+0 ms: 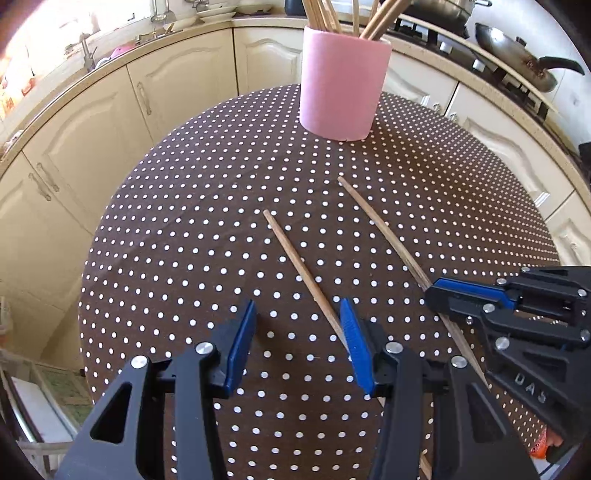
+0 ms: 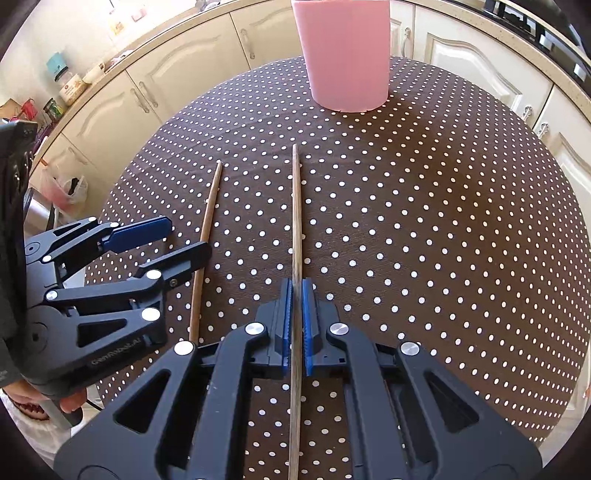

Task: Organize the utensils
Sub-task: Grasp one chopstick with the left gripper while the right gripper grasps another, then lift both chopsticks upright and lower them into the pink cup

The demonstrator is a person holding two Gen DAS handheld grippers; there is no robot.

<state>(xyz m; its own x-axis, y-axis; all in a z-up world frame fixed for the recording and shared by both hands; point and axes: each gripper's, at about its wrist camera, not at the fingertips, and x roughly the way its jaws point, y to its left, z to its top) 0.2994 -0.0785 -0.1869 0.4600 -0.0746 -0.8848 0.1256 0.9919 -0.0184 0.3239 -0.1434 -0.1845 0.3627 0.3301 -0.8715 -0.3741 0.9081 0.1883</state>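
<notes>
Chopsticks are what I am working on here, two thin wooden ones lying on the brown dotted tablecloth. My left gripper hangs over the cloth with its jaws partly apart and nothing pinched between them. The left chopstick runs from ahead of it back to just beside the inner face of its right-hand finger, then passes under that finger; I cannot tell whether they touch. It is plain, pale brown and straight, tapering toward its near end. To the right of it, my right gripper has its jaws clamped tight on the second chopstick, which sticks out straight ahead between the blue pads. That one is longer-looking, slim, the same worn wood. Well ahead of both grippers stands the pink cup, upright, with more chopsticks leaning inside it.
</notes>
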